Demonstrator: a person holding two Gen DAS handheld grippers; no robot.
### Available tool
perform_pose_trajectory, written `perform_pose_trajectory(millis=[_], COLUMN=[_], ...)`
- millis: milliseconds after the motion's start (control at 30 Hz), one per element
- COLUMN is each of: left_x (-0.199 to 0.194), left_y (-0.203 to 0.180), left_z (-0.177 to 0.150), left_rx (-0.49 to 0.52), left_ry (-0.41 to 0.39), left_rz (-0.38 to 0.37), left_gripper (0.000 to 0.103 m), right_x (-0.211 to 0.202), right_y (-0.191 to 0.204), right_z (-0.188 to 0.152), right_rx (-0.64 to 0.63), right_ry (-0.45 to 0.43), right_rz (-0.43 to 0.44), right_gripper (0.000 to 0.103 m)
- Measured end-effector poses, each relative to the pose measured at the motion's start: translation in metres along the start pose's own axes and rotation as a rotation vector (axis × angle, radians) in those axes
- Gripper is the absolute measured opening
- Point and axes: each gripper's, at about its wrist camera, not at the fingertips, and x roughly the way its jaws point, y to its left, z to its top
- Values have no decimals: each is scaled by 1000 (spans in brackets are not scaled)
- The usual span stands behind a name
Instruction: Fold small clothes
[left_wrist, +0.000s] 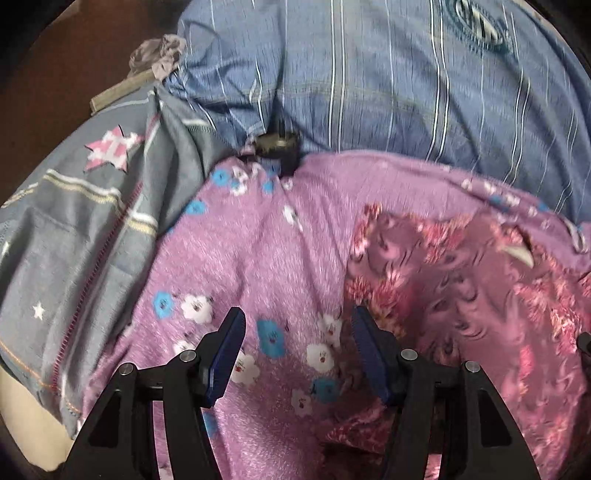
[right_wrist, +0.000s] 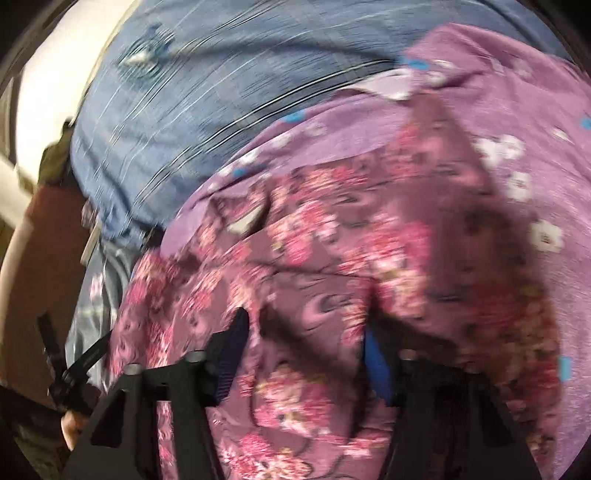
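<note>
Right now the left gripper (left_wrist: 297, 354) hangs over the lilac flowered garment (left_wrist: 258, 251), its 2 fingers (left_wrist: 231, 347) standing apart with nothing between them, the cloth lying just beneath. That garment is spread on the blue striped bedding (left_wrist: 388, 85), and the pink patterned garment (left_wrist: 454, 280) lies on top of it, off to the right of these fingers and touching the right pad's side.

The right gripper (right_wrist: 306, 354) sits directly on the pink patterned garment (right_wrist: 295, 258); a ridge of it rises between the fingers (right_wrist: 236, 354), which look fairly apart in the blurred picture, so whether they pinch it I cannot tell. The right hand is plainly the nearer to the pink piece, whose long axis seems to run away from the camera. A grey star-patched garment (left_wrist: 92, 206) lies to the left.
</note>
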Motion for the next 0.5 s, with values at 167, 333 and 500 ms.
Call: perform_pose_trajectory(millis=[167,333,500], left_x=[14,20,9], left_y=[-5,-11,-17], left_z=[-4,-14,-20], left_rx=[10,50,52], left_ry=[15,38,30], left_rz=[7,51,53], left_gripper=[59,60,60], right_x=[-23,-57,-27], right_y=[12,-2,-40], right_z=[7,17,22], right_rx=[-51,0,134], right_ry=[-146,-333,-164], right_rz=[-54,-148,-183], right_gripper=[6,6,13])
